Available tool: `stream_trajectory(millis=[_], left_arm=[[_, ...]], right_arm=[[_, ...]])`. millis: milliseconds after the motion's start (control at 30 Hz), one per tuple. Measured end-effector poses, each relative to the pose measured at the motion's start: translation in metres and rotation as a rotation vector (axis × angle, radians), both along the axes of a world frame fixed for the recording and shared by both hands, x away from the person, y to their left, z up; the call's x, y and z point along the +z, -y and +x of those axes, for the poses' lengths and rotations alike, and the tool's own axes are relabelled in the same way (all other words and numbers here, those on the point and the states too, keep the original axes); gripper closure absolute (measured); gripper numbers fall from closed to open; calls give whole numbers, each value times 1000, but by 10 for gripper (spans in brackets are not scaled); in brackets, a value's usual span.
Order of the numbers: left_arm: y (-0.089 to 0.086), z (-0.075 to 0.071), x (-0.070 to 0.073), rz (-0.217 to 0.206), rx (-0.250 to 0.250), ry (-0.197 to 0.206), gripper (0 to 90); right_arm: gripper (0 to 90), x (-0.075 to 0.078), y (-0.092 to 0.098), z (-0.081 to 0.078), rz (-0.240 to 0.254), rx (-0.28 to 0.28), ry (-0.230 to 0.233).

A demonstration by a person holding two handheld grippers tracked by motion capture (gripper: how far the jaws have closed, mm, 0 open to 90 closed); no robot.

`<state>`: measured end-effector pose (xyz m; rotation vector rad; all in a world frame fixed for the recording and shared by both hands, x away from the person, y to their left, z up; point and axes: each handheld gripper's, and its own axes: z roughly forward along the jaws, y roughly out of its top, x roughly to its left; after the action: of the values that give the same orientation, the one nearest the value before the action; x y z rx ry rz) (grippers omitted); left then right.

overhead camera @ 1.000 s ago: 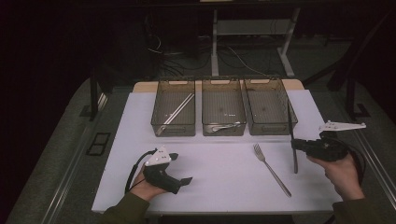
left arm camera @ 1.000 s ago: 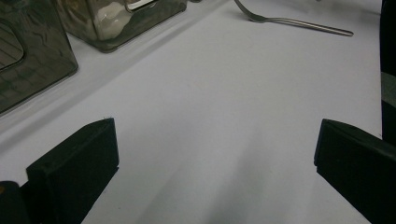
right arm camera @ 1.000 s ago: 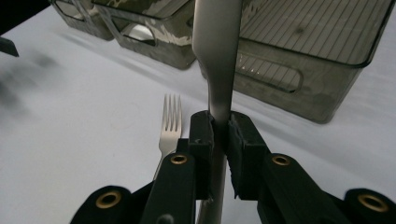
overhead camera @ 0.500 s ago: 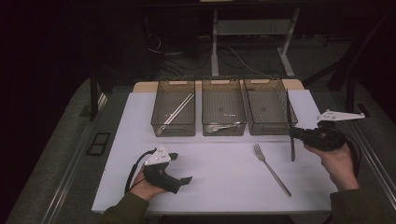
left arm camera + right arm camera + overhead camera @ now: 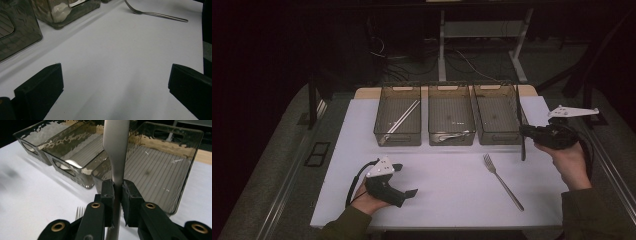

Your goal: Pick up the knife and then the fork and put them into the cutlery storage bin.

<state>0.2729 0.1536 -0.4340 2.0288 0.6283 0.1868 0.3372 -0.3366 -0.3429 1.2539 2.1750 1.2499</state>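
While the left gripper [image 5: 404,192] rests wide open and empty on the white worktop [image 5: 447,190], the right gripper [image 5: 118,195] clamps an upright knife [image 5: 115,152] beside the rightmost of 3 trays [image 5: 497,114], a fork [image 5: 503,181] lying nearby

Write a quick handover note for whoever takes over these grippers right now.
Right hand-held gripper: shut on a knife, held upright beside the right bin.
Left hand-held gripper: open, low over the white mat.
Left bin holds chopsticks; middle bin holds cutlery.
Fork lies loose on the mat.
Left to do, probably: bin the knife, then the fork.
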Motion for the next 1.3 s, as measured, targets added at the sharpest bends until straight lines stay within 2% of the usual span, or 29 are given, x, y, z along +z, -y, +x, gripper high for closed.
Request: stream_trajectory(millis=[67,400,800,1100,1200,1300], left_arm=[[0,-1,0,-3,3,-9,0],[0,-1,0,-11,5,-1,0],[0,-1,1,-16,3,1,0],[0,-1,1,-14,-4,5,0],[0,-1,1,-16,-4,0,0],[0,-1,1,-16,-7,0,0]], right_arm=[[802,4,-1,4,-7,-3,5],[802,21,-6,30,-21,-20,27],[801,35,-8,68,-37,-56,49],[801,31,-14,98,-72,-101,52],[801,25,-13,107,-85,-116,40],[801,14,-13,115,-110,-135,6]])
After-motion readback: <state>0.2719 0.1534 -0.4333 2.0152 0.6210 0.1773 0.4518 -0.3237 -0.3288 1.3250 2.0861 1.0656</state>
